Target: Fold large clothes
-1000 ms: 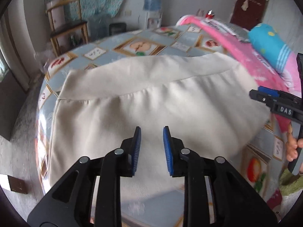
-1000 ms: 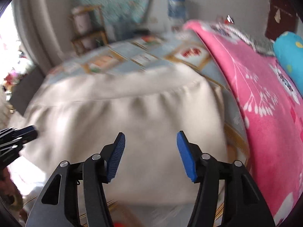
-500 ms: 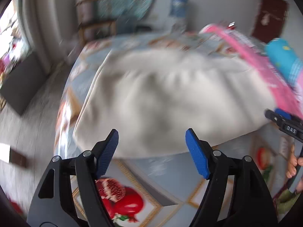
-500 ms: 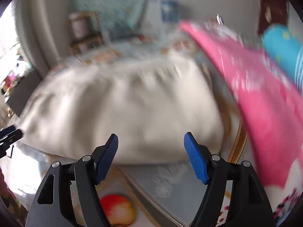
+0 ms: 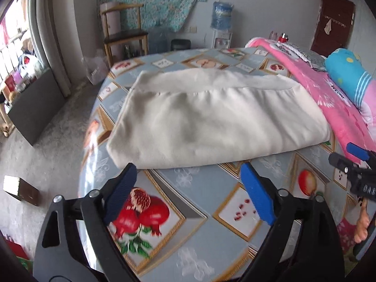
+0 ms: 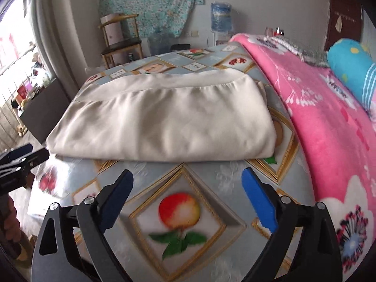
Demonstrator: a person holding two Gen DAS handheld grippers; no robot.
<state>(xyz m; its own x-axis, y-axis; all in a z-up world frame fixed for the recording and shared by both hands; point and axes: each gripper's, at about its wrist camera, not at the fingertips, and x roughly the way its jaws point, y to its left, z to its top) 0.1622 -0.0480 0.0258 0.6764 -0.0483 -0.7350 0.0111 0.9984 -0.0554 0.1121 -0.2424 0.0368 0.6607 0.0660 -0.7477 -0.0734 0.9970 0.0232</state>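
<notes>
A folded cream garment [image 5: 211, 119] [image 6: 164, 122] lies flat on the fruit-patterned bed sheet [image 5: 195, 202] [image 6: 211, 181]. My left gripper [image 5: 188, 192] hovers over bare sheet just short of the garment's near edge, its jaws still opening wide with nothing between them. My right gripper [image 6: 186, 202] is likewise back from the garment over the sheet, jaws opening, nothing between them. The right gripper's tip [image 5: 350, 166] shows at the right edge of the left wrist view; the left gripper's tip [image 6: 21, 159] shows at the left edge of the right wrist view.
A pink blanket [image 6: 324, 117] and a blue pillow [image 6: 350, 68] lie along the right of the bed. Beyond the bed stand a wooden chair [image 5: 124, 30] and a water dispenser [image 5: 221, 23]. The concrete floor [image 5: 47, 145] lies to the left.
Both grippers have pulled back from above the garment to the near sheet and opened wide. The garment now lies beyond their fingertips.
</notes>
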